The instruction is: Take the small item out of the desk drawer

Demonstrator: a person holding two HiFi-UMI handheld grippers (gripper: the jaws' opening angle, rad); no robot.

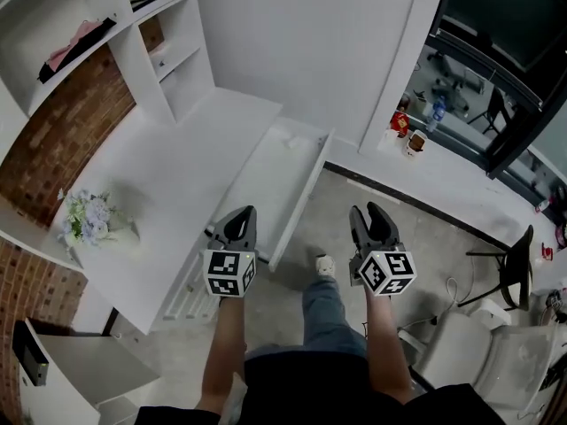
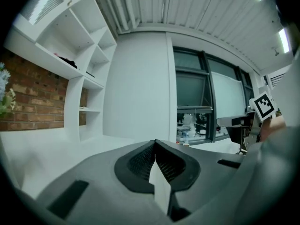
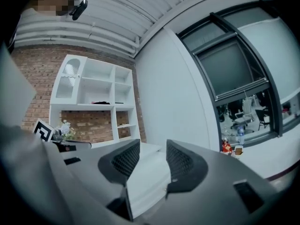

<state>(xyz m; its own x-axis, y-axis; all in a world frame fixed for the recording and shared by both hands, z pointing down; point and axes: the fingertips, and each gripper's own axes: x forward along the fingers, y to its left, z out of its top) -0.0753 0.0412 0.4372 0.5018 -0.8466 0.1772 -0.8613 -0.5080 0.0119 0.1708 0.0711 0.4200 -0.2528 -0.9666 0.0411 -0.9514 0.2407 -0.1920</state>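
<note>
The white desk drawer stands pulled out over the floor. A small pale item lies at its far end; I cannot tell what it is. My left gripper hangs over the drawer's near left corner. In the left gripper view its jaws meet at the tips, shut, with nothing between them. My right gripper hovers over the floor to the right of the drawer, well apart from it. Its jaws stand open and empty, and the drawer shows in the gap between them.
A white desk with a bunch of flowers runs along a brick wall under white shelves. A red can and a cup sit on the window ledge. The person's shoe is below; a black stool is right.
</note>
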